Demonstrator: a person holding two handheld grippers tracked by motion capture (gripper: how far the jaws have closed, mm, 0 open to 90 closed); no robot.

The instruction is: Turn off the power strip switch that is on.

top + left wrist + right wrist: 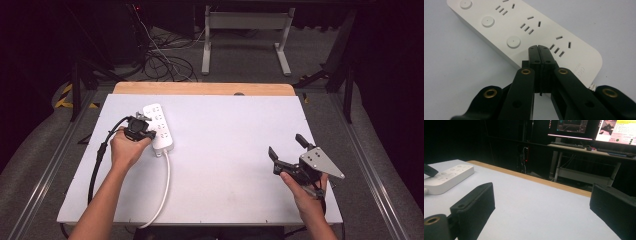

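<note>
A white power strip with several sockets and round buttons lies at the table's left. Its white cord runs to the front edge. My left gripper is at the strip's left side. In the left gripper view the power strip lies just under my left gripper, whose jaws are pressed together with nothing between them, the tips over the strip beside a round button. My right gripper is held open above the table's right front. From my right gripper, the power strip lies far to the left.
The table top is a white sheet with a wooden edge at the far side. Beyond it stand a white desk frame and floor cables. Lit monitors sit on a desk across the room.
</note>
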